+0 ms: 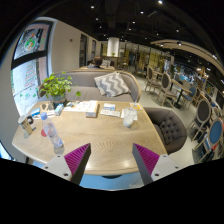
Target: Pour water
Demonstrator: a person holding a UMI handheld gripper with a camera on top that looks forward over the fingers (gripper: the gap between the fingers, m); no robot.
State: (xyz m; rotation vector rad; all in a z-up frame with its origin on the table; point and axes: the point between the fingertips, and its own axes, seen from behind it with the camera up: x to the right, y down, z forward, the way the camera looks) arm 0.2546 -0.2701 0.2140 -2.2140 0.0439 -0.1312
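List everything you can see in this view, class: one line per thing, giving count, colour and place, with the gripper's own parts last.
Table: one, light wood, just ahead of the fingers.
Water bottle: one, clear, on the table's near left.
White container: one, on the table's right side.
Papers: a few, white, at the table's far side.
Potted plant: one, green, far left of the table.
Sofa: one, grey, beyond the table.
Armchair: one, dark grey, right of the table.
Gripper: one, purple pads, fingers open, nothing between them.

Round wooden table (105,140), water bottle (56,141), potted plant (56,87), books (98,107), white cup (129,117)
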